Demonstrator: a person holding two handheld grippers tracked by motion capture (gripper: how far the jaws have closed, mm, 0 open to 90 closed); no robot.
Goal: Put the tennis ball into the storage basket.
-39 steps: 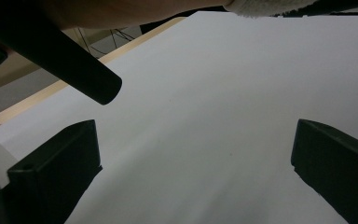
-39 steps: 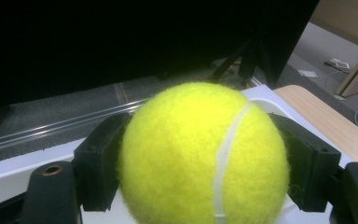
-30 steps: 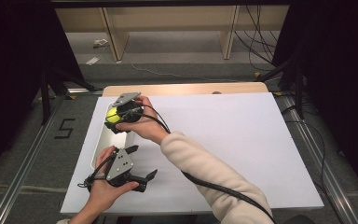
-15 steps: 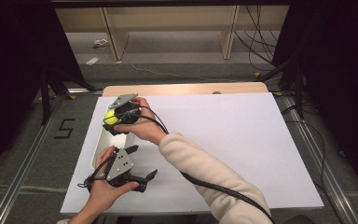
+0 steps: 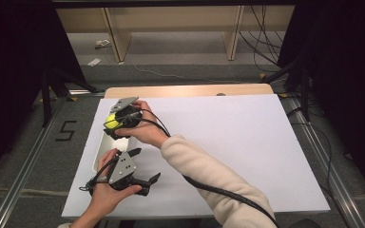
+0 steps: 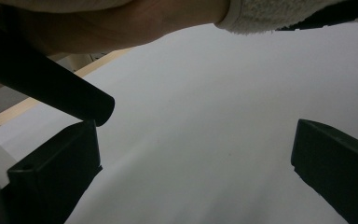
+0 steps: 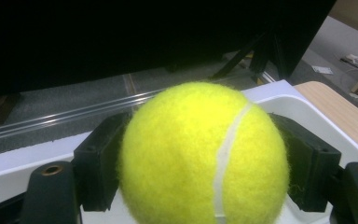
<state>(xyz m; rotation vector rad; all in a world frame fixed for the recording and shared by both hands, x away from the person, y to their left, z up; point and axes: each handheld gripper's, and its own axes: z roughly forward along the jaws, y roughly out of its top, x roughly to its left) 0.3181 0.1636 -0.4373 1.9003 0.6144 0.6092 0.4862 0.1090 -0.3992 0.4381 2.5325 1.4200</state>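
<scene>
I see the ball point(image 7: 200, 154), yellow with a white seam, held between the two black jaws of my right tool point(image 5: 119, 121). One jaw presses each side of the ball, so this tool is closed on it. In the high view the ball point(image 5: 110, 120) is at the far left part of the desk point(image 5: 247, 142), above the far end of a white tray point(image 5: 100, 151) that lies along the left edge. In the right gripper view the white rim of the tray point(image 7: 279, 102) is just behind and under the ball; I cannot tell if the ball touches the tray or hangs a little over it. My right hand point(image 5: 140, 128) holds the tool, and the arm in a cream sleeve point(image 5: 209, 180) crosses from the near right to the far left, with a black cable along it.

My left tool point(image 5: 142, 166) is nearer to me, just beside the near end of the tray. Its jaws stand wide apart and hold nothing; in the left gripper view there is bare white desk point(image 6: 214, 116) between them. The left hand point(image 5: 105, 192) holds it from below. The right arm passes close over it. Beyond the white surface a strip of wood point(image 5: 185, 90) shows at the far edge.
</scene>
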